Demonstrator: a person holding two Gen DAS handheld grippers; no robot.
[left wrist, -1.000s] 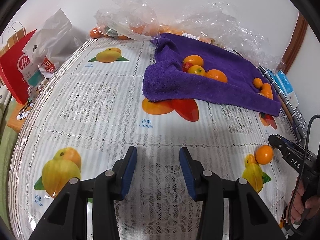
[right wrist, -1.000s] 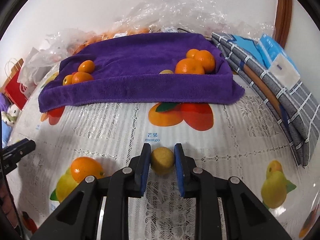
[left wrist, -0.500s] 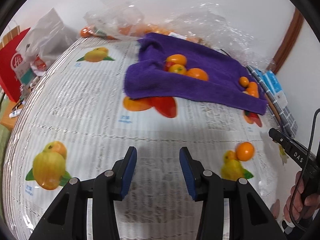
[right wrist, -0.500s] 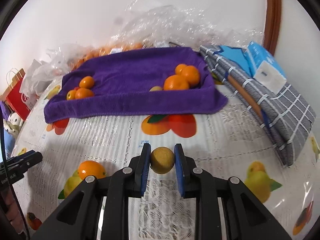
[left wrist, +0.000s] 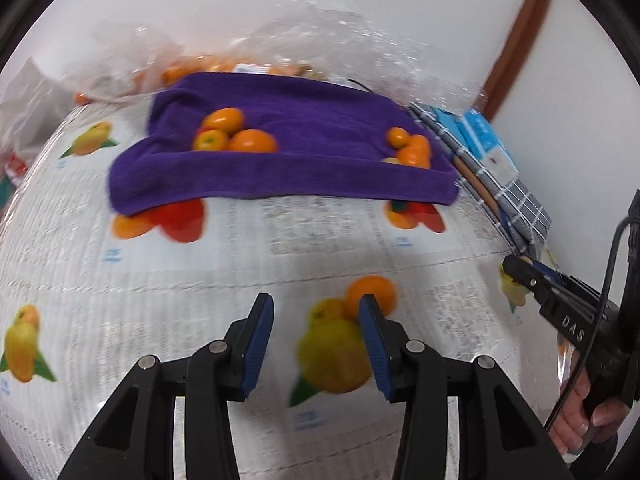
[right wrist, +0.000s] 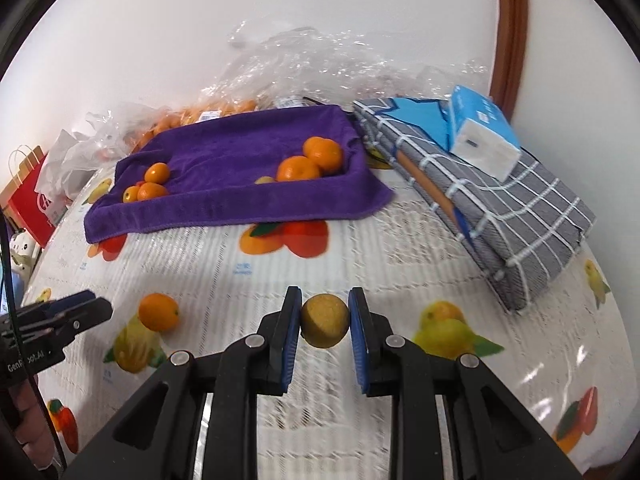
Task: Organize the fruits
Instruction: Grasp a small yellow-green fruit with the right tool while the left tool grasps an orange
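On the bench (right wrist: 400, 240), under its fruit-printed cloth, a purple towel (right wrist: 240, 168) lies at the far side and already carries two sorted groups: several orange fruits at its left end (right wrist: 150, 184) and a cluster of tangerines with one small yellowish fruit at its right end (right wrist: 310, 162). The right hand-held gripper (right wrist: 325, 322) is closed narrowly on a small yellow-brown fruit (right wrist: 325, 321), pads pressing both sides, and holds it above the bench near the middle, well short of the towel. The left hand-held gripper (left wrist: 316, 344) stands partly open with nothing between its pads; one loose orange (left wrist: 372, 294) sits on the bench just beyond its right pad, beside a printed fruit picture. In the right wrist view that same orange (right wrist: 158, 312) lies at the near left, close to the left hand-held gripper's tip. So the sorting looks well advanced: most fruit is on the towel, one piece is in carriage and likely bound for the right-hand group with the matching yellowish one, and one orange is left to pick up. Bagged fruit (right wrist: 192, 120) behind the towel may or may not belong to the job.
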